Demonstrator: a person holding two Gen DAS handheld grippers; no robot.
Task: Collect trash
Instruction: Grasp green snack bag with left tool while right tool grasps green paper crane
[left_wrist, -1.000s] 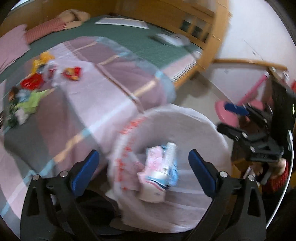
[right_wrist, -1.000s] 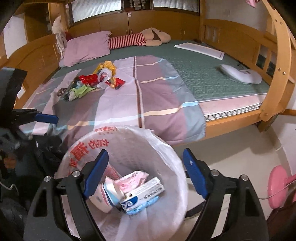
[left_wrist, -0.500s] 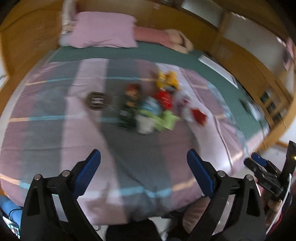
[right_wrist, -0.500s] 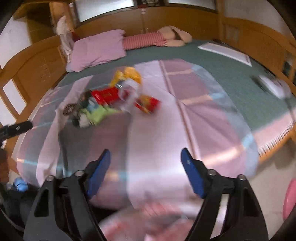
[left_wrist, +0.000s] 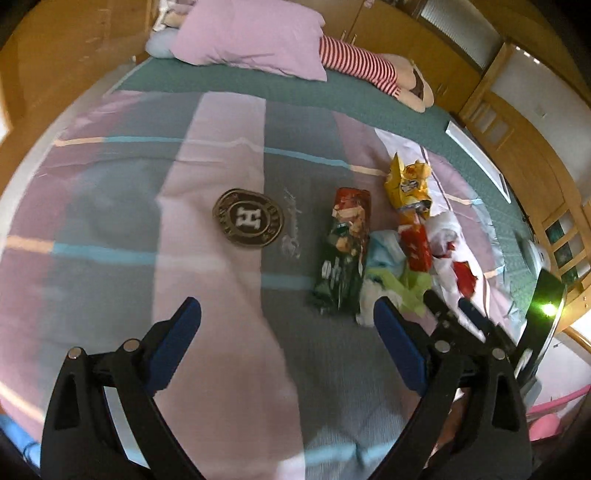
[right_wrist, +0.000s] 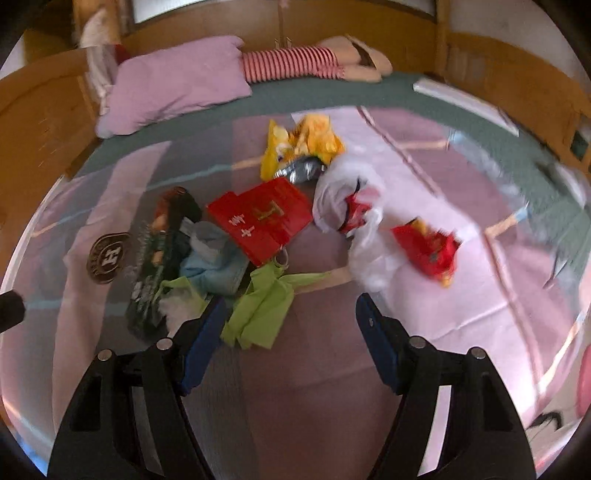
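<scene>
A heap of trash lies on the striped bedspread. In the left wrist view I see a dark green snack bag, a yellow bag, a red packet and a round dark disc with an H. My left gripper hangs open and empty over bare spread, left of the heap. In the right wrist view a red flat box, a white plastic bag, a red wrapper and a lime green bag show. My right gripper is open, just short of the lime green bag.
A lilac pillow and a striped plush doll lie at the head of the bed. Wooden bed rails run around the green mat. A white flat pad lies at the far right.
Both grippers have swung away from the white-lined trash bin, which has left view, and over the bed. The trash heap is now close in front of them.
</scene>
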